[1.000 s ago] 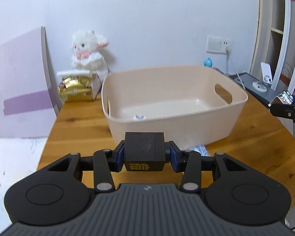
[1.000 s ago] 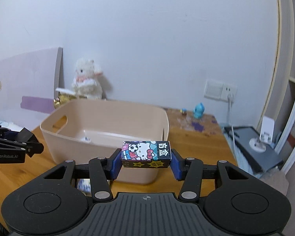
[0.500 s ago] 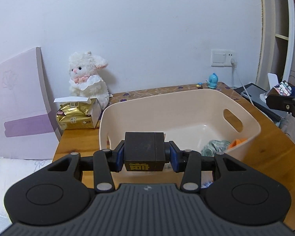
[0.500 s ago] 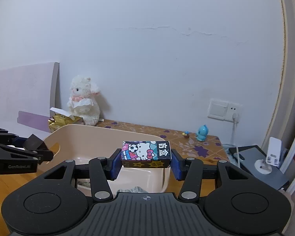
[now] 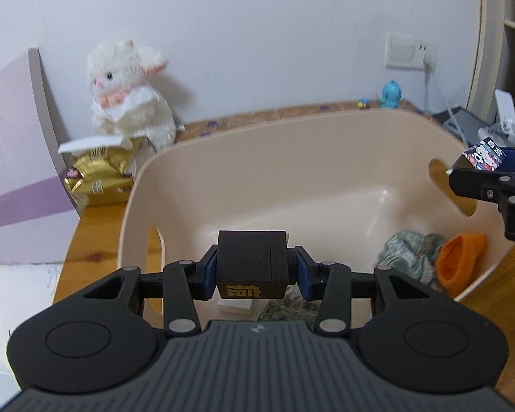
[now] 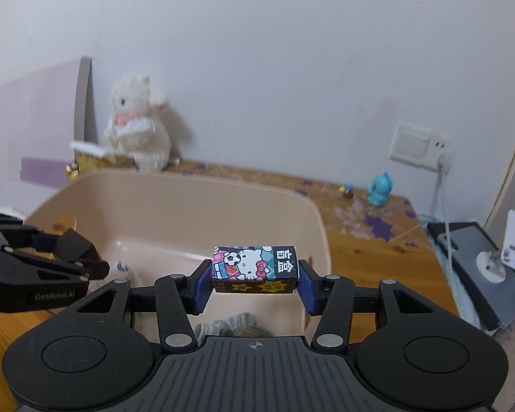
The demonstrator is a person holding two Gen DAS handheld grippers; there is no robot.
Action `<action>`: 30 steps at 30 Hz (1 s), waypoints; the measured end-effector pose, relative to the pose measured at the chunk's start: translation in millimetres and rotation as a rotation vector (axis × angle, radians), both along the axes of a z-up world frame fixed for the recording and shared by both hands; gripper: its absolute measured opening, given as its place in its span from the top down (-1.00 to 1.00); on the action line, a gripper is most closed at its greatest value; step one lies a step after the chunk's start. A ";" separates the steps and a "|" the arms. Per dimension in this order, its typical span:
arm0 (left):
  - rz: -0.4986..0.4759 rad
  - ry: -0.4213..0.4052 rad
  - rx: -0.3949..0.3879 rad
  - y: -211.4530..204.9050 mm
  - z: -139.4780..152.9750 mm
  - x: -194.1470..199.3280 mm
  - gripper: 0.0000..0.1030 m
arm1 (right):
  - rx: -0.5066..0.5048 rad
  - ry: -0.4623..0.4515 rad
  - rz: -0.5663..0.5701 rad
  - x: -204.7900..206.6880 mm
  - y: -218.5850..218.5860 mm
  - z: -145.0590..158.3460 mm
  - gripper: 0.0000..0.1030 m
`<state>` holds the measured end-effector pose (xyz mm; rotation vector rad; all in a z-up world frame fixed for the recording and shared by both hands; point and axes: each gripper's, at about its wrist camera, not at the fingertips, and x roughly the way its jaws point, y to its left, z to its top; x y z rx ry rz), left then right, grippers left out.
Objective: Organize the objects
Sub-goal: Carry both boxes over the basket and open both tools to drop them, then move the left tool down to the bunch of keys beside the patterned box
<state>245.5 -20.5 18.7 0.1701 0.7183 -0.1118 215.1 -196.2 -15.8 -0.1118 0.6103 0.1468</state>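
Observation:
My left gripper (image 5: 253, 271) is shut on a black box (image 5: 252, 262) with gold lettering, held above the near left part of a beige plastic bin (image 5: 223, 144). My right gripper (image 6: 255, 274) is shut on a Hello Kitty box (image 6: 254, 263), held above the bin's (image 6: 195, 178) near right side. Each gripper shows at the edge of the other's view: the right one with its box (image 5: 484, 155), the left one with its black box (image 6: 72, 247). In the bin lie a green patterned cloth (image 5: 408, 254), an orange sock (image 5: 458, 261) and a small white box (image 5: 235, 305).
A white plush lamb (image 5: 127, 92) and a gold packet (image 5: 99, 175) stand behind the bin on the wooden table (image 5: 92, 240). A pink board (image 5: 13, 151) leans at the left. A blue figurine (image 6: 379, 189), a wall socket with cable (image 6: 420, 144) and a grey tablet with a stand (image 6: 491, 257) are at the right.
Both grippers have moved forward and tilted down over the bin, still holding their boxes. The bin's inside and its contents show more fully now.

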 end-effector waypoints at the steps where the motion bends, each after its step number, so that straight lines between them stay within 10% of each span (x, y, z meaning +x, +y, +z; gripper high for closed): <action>1: 0.004 0.012 0.003 0.4 -3.0 2.8 0.09 | -0.005 0.012 0.003 2.0 0.9 -3.9 0.08; 10: 0.001 0.050 0.004 2.4 -13.5 8.8 0.06 | -0.007 0.013 0.003 1.1 -0.5 -7.6 -0.38; 18: 0.019 -0.034 -0.029 1.9 11.0 -11.3 -0.71 | 0.013 -0.053 -0.014 -25.4 -8.5 19.0 -1.00; 30: 0.027 -0.067 -0.036 7.6 33.7 -58.1 -0.77 | -0.035 -0.039 -0.034 -76.1 -10.2 26.7 -1.00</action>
